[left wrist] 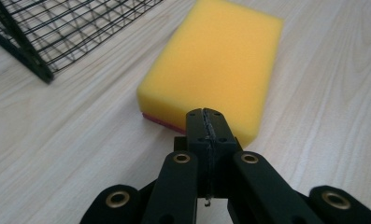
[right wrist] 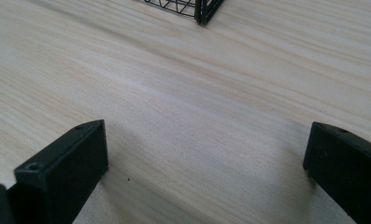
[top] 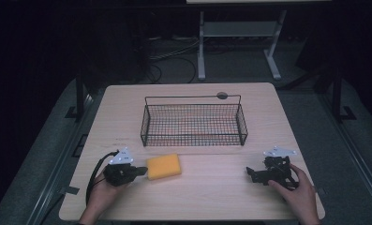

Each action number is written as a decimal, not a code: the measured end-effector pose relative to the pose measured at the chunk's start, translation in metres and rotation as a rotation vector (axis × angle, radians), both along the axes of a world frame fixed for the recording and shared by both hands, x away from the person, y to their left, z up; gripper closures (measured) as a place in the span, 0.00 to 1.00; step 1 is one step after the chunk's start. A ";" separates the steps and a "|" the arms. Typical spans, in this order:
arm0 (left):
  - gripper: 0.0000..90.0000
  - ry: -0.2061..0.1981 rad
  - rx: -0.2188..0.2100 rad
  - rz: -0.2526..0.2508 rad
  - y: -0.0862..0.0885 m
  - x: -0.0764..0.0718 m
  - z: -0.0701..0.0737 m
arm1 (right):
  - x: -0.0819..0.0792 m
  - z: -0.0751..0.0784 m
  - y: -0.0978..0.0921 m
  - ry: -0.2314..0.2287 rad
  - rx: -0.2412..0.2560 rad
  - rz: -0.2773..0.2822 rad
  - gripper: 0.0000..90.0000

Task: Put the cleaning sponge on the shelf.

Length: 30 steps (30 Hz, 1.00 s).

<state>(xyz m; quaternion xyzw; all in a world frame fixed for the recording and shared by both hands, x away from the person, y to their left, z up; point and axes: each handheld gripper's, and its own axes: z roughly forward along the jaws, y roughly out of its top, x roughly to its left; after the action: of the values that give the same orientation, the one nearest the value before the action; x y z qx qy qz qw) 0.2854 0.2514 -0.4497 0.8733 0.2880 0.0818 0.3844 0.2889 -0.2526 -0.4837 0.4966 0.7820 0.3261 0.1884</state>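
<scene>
Your left gripper noses the yellow sponge, jaws pressed together.
Right gripper sits near the table's right edge, jaws wide.

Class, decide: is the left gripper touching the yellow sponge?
Cannot tell. In the left gripper view the shut left gripper overlaps the sponge edge, but neither contact nor a gap shows plainly.

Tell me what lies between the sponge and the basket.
Nothing visible: bare table separates the sponge from the basket. Only the basket's near wall would have to be cleared. The left gripper, jaws shut, sits at the sponge's near end.
</scene>
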 end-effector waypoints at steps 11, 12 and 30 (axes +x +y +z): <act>1.00 0.008 0.004 -0.050 -0.016 -0.004 0.001 | 0.000 0.000 0.000 0.000 0.000 0.000 0.00; 1.00 0.009 0.006 -0.056 -0.017 -0.005 0.001 | 0.000 0.000 0.000 0.000 0.000 0.000 0.00; 1.00 0.023 0.011 -0.112 -0.036 -0.010 0.000 | 0.000 0.000 0.000 0.000 0.000 0.000 0.00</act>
<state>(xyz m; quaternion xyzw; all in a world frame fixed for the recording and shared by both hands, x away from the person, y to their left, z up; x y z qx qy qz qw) 0.2758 0.2153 -0.4494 0.8910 0.2425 0.0516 0.3803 0.2889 -0.2526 -0.4837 0.4963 0.7821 0.3262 0.1885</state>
